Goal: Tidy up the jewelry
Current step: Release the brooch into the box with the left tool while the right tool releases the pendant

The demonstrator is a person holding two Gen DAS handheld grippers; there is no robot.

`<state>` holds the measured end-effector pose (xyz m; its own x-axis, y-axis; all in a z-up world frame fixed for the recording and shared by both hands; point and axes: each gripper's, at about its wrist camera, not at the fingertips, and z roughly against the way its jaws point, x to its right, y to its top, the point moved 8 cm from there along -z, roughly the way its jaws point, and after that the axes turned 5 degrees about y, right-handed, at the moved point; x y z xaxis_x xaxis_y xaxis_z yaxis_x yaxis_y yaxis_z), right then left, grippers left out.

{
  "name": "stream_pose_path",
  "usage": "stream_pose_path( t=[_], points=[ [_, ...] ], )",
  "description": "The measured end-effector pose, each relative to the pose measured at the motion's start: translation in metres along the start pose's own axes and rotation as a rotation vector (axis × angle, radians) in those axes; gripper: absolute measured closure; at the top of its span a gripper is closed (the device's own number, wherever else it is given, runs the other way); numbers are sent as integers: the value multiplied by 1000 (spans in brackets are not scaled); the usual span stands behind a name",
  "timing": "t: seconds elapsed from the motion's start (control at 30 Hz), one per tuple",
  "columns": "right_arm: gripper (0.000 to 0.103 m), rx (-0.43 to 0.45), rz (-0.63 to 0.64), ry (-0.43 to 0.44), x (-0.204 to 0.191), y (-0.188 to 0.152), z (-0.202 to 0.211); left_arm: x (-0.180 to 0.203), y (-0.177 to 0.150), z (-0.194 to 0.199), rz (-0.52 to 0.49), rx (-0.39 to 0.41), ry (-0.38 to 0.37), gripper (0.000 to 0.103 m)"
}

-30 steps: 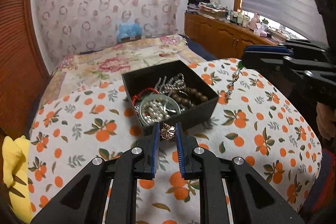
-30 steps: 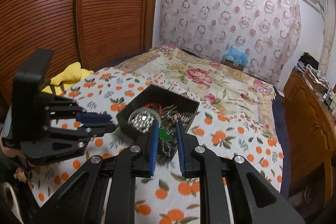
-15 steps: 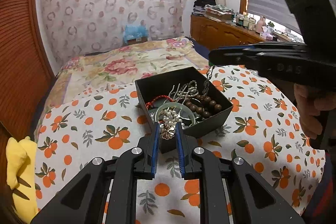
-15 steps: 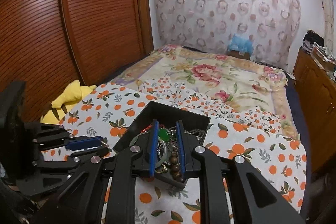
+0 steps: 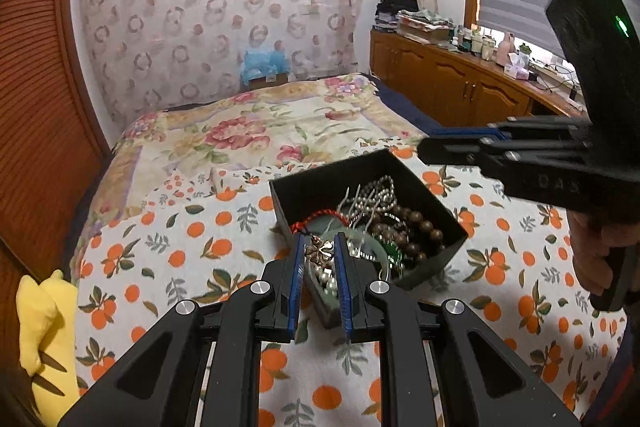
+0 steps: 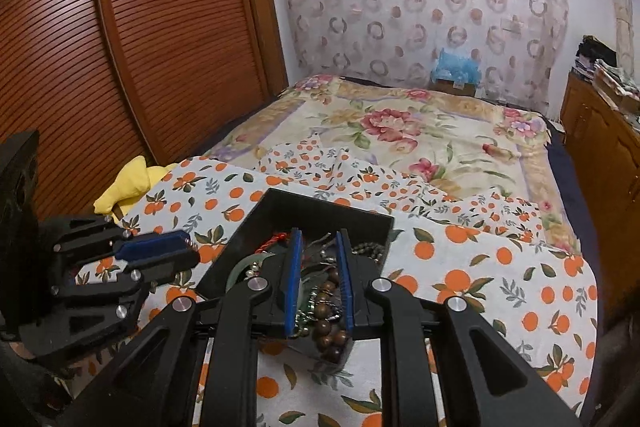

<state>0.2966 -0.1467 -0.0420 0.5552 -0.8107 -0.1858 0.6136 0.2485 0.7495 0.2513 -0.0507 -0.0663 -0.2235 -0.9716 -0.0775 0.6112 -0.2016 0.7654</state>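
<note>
A black open box (image 5: pixel 434 263) stands on the orange-print cloth and holds brown wooden beads (image 5: pixel 420 227), silver chains and a pale green bangle. My left gripper (image 5: pixel 318 239) is shut on a small flower-shaped metal brooch (image 5: pixel 320 253), right over the box's near corner. The right gripper (image 5: pixel 424 147) reaches in from the right above the far side of the box. In its own view the right gripper (image 6: pixel 318 237) hangs over the box (image 6: pixel 320 207) with only a narrow gap between the pads. I cannot tell whether a chain is pinched there. A green stone (image 5: pixel 390 251) lies among the beads.
The cloth (image 5: pixel 180 247) covers the foot of a floral bed. A yellow cushion (image 5: pixel 40 327) lies at its left edge by the slatted wooden wardrobe (image 6: pixel 120 47). A wooden cabinet (image 5: pixel 460 91) with bottles runs along the right wall. A hand (image 5: pixel 600 247) grips the right tool.
The right gripper has swung in over the box, and the chain that hung from it no longer shows. The green stone now lies in the box. My left gripper has advanced with the brooch.
</note>
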Motion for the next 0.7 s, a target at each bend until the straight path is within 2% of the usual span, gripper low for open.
stream_pose_path(
  t=[0.43, 0.7],
  points=[
    [84, 0, -34, -36, 35, -36, 17, 3, 24, -38, 3, -27, 15, 89],
    [84, 4, -47, -49, 48, -50, 27, 1, 34, -66, 11, -56, 49, 89]
  ],
)
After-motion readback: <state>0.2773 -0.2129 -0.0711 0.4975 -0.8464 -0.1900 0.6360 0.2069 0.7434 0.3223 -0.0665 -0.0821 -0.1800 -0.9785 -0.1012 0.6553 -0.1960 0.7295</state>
